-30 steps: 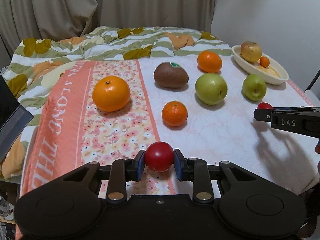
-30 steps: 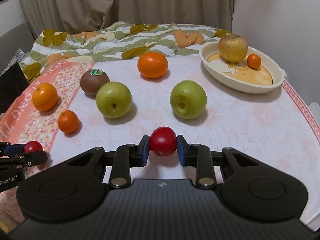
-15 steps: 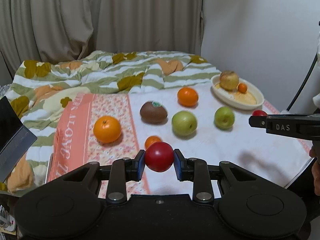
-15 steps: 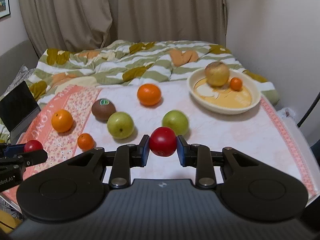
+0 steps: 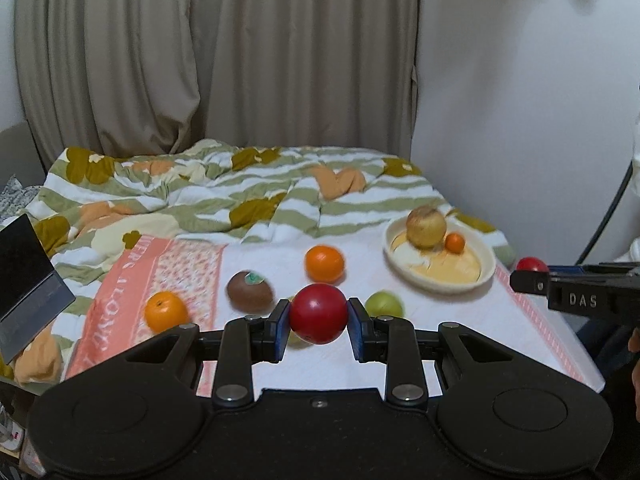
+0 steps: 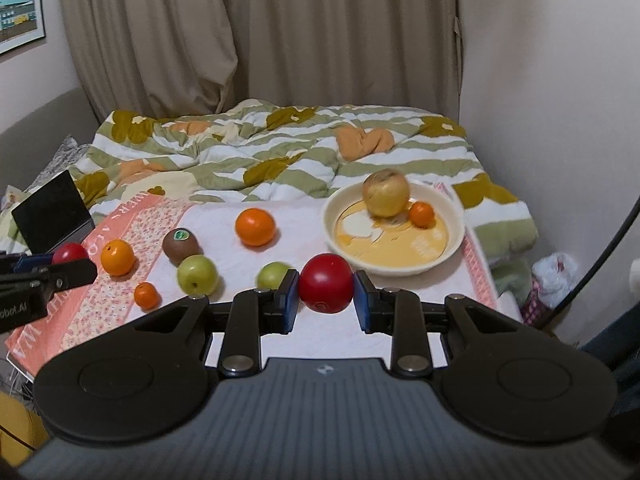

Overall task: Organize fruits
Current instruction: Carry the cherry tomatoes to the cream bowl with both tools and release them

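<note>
My left gripper [image 5: 318, 316] is shut on a small red fruit [image 5: 318, 313], held above the table's front. My right gripper [image 6: 326, 286] is shut on another red fruit [image 6: 326, 282], also raised. A cream bowl [image 6: 448, 248] at the back right holds a yellowish apple [image 6: 386, 193] and a tiny orange [image 6: 421, 214]. On the cloth lie an orange [image 6: 255, 227], a kiwi [image 6: 180, 245], two green apples [image 6: 197, 274] [image 6: 273, 274], a second orange [image 6: 117, 257] and a small mandarin [image 6: 146, 294].
A rumpled green striped blanket [image 6: 280, 152] lies behind the table. A dark laptop [image 6: 52, 212] stands at the left. The wall [image 6: 560, 80] runs close on the right, curtains [image 6: 260, 32] hang behind. The right gripper shows in the left wrist view [image 5: 536, 276].
Both grippers have lifted and pulled back from the table with their red fruits still gripped. The fruits and bowl now look smaller and farther off.
</note>
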### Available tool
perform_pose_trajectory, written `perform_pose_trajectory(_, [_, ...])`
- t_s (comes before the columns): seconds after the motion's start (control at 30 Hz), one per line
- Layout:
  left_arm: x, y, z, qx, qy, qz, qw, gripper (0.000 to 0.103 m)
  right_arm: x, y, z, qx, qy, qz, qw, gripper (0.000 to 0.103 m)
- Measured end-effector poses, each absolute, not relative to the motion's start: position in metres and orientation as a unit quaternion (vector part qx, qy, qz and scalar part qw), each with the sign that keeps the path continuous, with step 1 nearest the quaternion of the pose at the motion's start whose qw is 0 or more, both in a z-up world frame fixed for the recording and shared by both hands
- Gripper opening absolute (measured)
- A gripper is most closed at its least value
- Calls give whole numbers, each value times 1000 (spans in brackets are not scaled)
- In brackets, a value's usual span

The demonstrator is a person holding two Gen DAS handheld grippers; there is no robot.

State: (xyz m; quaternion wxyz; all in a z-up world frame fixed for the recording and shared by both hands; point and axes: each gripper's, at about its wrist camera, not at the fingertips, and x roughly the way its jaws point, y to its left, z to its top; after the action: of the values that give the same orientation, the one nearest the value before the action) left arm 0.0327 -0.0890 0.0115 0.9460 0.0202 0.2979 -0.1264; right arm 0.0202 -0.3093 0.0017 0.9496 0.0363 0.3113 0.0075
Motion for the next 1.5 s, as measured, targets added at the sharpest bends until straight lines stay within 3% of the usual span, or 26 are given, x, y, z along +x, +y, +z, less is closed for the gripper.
perform_pose_trajectory(0.6, [102, -210, 6, 12, 304, -141, 942, 33, 88, -425, -2, 14, 303, 30, 952, 44])
perform_pose_trajectory(1.5, [271, -291, -89, 128, 385, -192, 894, 33, 191, -476, -69, 65, 369, -33, 927, 44])
